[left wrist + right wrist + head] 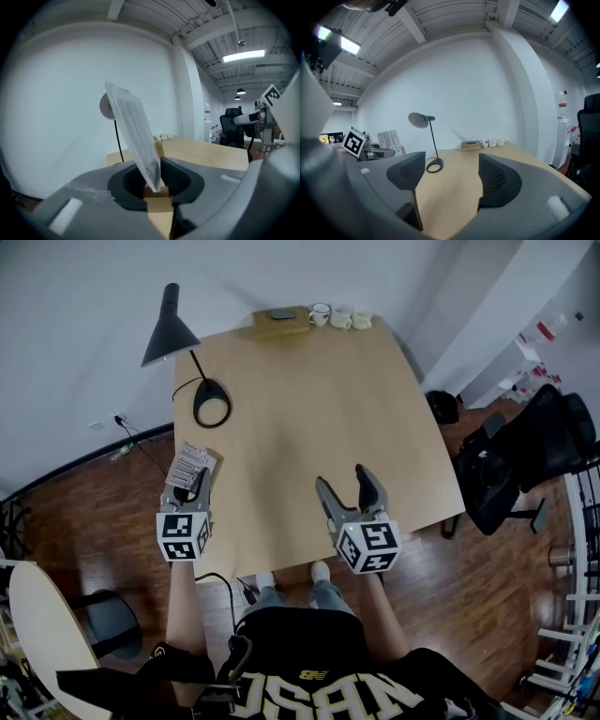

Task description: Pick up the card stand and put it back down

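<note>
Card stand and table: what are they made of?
The card stand seems to have a pale, matte wooden base, going by its tan colour, and a thin printed sheet, plastic or card. The table looks like smooth light wood or laminate, evenly tan.

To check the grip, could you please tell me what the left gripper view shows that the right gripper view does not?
Only the left gripper view: the left claw shut on the card stand's wooden base, close up. Only the right gripper view: the right claw open and empty, plus the lamp's base. Both: the table, the lamp's pole and the mugs.
</note>
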A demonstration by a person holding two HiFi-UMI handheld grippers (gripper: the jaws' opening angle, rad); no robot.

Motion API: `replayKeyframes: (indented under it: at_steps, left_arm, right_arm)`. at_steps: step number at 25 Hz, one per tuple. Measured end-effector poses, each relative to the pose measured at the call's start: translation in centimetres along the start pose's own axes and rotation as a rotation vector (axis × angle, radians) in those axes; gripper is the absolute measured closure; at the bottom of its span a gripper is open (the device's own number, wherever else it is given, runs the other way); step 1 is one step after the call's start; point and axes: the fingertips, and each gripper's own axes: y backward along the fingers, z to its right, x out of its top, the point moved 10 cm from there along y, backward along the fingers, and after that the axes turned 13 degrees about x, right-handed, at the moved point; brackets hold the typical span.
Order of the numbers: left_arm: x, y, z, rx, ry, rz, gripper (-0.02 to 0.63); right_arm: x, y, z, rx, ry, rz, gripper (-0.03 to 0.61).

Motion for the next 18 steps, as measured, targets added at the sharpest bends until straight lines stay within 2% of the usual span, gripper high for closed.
replayKeyframes:
  at_steps: [5, 9, 13, 18]
  left_arm:
    - [-1.6, -3.5, -1.6, -0.019, -0.023, -0.051, 0.527]
    - [-3.1, -6.8, -2.0, -0.096, -0.053, -0.09, 0.529]
    - [-5.7, -10.5, -1.6, -0.138, -0.062, -0.135, 0.531]
    - [-8.5, -15.7, -0.7, -0.265, -0.107, -0.165, 0.534]
  right_arm:
    - [-2.0, -1.3, 0.9, -0.02, -0.039, -0.043, 0.225]
    - [-3.8, -2.5, 1.6, -0.025, -0.065, -0.071, 0.225]
    - [-6.2, -3.5, 2.1, -0.013, -0.096, -0.113, 0.225]
    - [-8.7, -4.9, 3.0, -0.003, -0.127, -0.152, 0.225]
